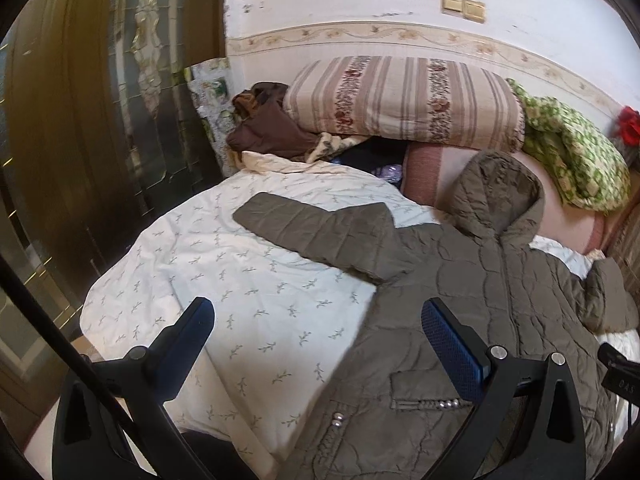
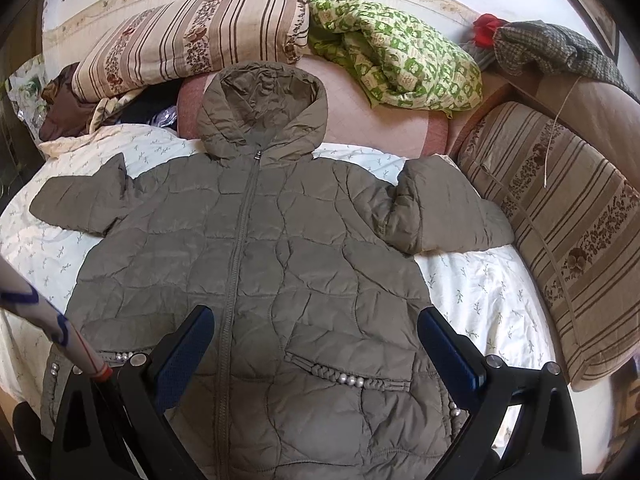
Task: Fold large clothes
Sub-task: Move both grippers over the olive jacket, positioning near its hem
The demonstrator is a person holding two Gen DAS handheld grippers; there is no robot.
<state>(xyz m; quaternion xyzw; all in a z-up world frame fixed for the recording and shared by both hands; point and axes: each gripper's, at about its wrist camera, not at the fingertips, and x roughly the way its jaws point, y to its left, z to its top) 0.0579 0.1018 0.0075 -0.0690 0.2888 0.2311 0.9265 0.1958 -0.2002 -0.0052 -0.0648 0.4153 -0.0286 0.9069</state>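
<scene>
looks like i'm right at the start, jacket (image 2: 256,264) lying flat, zipped, face up mid-bed (image 2: 492,296) with hood toward the pillows, both my left gripper (image 1: 316,340) and right gripper (image 2: 316,344) spread wide holding nothing, so next i'd grab a sleeve (image 2: 452,208) and fold it inward.

The jacket (image 2: 256,248) is quilted, puffy olive cloth with a faint sheen, a metal zip and shiny bead trim. The bed (image 1: 208,280) sheet is matt, creased cotton. Each hand-held gripper's fingers (image 2: 448,348) carry textured blue rubbery pads on matt black plastic.
</scene>
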